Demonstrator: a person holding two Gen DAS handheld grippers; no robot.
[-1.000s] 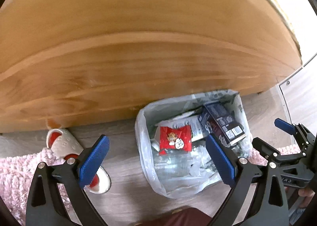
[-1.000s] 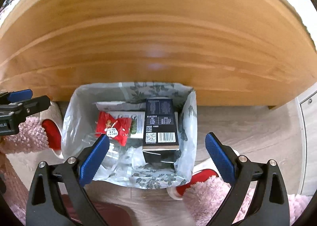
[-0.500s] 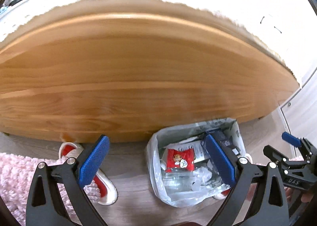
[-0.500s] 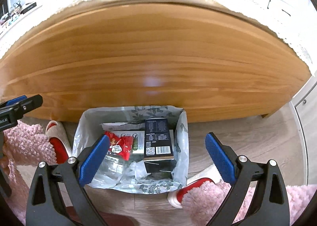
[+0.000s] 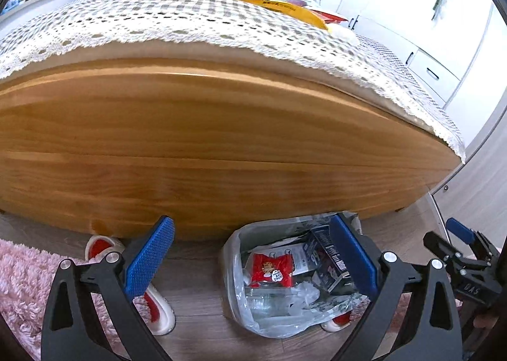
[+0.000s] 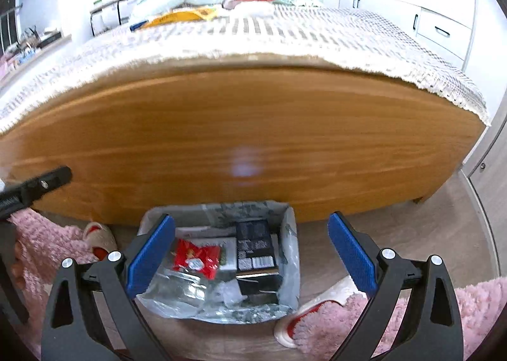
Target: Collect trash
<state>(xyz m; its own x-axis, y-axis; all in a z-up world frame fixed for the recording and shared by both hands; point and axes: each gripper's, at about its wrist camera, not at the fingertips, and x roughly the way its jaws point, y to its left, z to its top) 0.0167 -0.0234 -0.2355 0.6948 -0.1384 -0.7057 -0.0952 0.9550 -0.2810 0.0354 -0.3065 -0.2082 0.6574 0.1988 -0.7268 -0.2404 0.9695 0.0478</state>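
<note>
Both pairs of tongs hang wide apart and hold nothing. The left tongs hover above the floor, with the trash bag low between their blue pads, nearer the right one. The right tongs hover over the same bag, which shows between their pads, toward the left one.

The bag stands open on the wood floor, just in front of the bed's wooden footboard. Inside lie a red snack wrapper, a dark carton, a white box beneath them and crumpled clear plastic.

A red-and-white slipper lies left of the bag and another right of it, by a pink shaggy rug. A white crocheted spread covers the bed; a yellow packet lies on it near the pillows.
</note>
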